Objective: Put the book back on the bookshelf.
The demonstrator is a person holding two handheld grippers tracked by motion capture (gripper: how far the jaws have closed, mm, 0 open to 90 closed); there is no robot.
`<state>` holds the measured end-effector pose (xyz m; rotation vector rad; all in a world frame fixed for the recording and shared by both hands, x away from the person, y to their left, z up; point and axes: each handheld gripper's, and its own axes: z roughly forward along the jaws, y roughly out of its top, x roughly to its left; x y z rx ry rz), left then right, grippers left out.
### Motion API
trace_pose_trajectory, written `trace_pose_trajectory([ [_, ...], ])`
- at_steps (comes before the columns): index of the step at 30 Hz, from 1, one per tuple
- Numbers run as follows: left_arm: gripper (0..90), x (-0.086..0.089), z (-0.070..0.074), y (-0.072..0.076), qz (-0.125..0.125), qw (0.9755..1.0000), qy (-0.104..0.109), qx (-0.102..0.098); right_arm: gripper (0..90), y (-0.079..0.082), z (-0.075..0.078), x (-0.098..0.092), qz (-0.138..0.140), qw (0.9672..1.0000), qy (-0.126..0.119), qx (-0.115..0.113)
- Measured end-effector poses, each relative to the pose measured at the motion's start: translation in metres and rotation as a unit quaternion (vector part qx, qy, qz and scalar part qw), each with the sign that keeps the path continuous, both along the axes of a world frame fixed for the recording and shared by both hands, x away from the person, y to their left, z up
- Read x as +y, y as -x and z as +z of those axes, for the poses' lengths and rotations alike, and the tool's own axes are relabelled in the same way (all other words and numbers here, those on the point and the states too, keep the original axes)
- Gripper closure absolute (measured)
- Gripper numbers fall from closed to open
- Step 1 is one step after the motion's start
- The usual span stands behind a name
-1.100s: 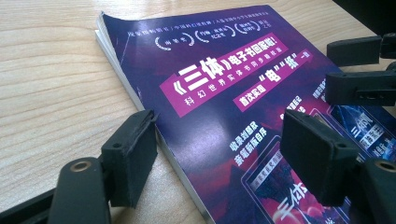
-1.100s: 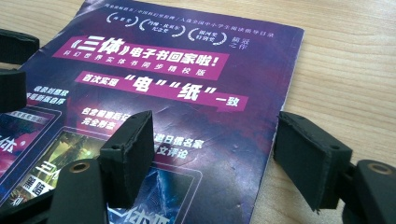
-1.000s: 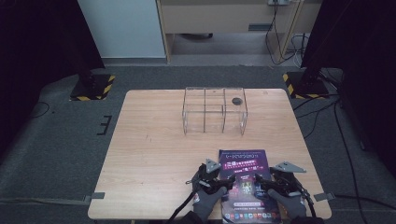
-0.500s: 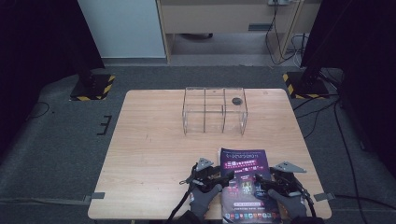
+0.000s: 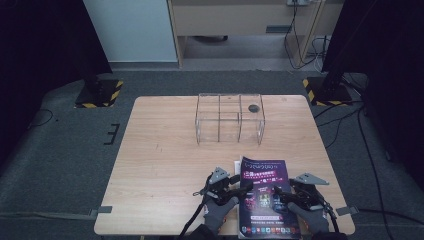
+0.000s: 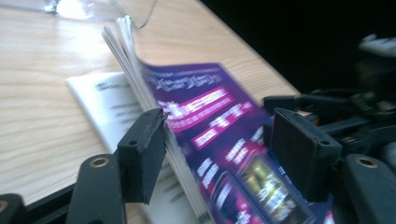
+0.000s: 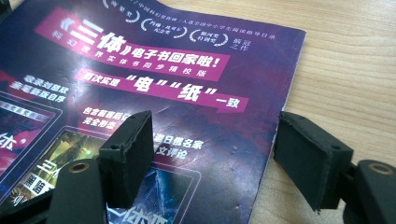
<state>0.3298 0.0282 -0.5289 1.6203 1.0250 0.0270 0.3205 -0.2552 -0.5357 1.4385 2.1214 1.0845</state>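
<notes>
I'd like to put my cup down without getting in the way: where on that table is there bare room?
The whole left side of the table, left of the clear box, is bare wood, as is the strip between box and magazine. The near right is crowded: left gripper and right gripper work at the magazine there.

Clear wire-framed box [image 5: 229, 118] at the wooden table's [image 5: 160, 165] far side, small dark object [image 5: 253, 107] inside.

The purple glossy magazine [image 6: 210, 121] is motion-blurred in the left gripper view, its print unreadable; its lower edge is cut off by the frame.
</notes>
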Motion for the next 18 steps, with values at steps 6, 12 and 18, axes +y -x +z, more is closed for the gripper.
trace_pose_trajectory([
  [6, 33.5, -0.007, 0.002, -0.001, -0.007, 0.9999, 0.003, -0.012, 28.6, 0.0, 0.0, 0.0, 0.0, 1.0, 0.001, -0.001],
  [12, 32.9, -0.011, 0.002, -0.001, -0.01, 0.9997, 0.013, -0.016, 28.6, 0.0, 0.0, 0.0, 0.001, 1.0, 0.0, -0.001],
  [18, 27.7, -0.019, 0.001, -0.002, 0.003, 0.9998, -0.015, -0.016, 28.6, 0.0, 0.0, 0.0, 0.002, 1.0, 0.0, -0.001],
])
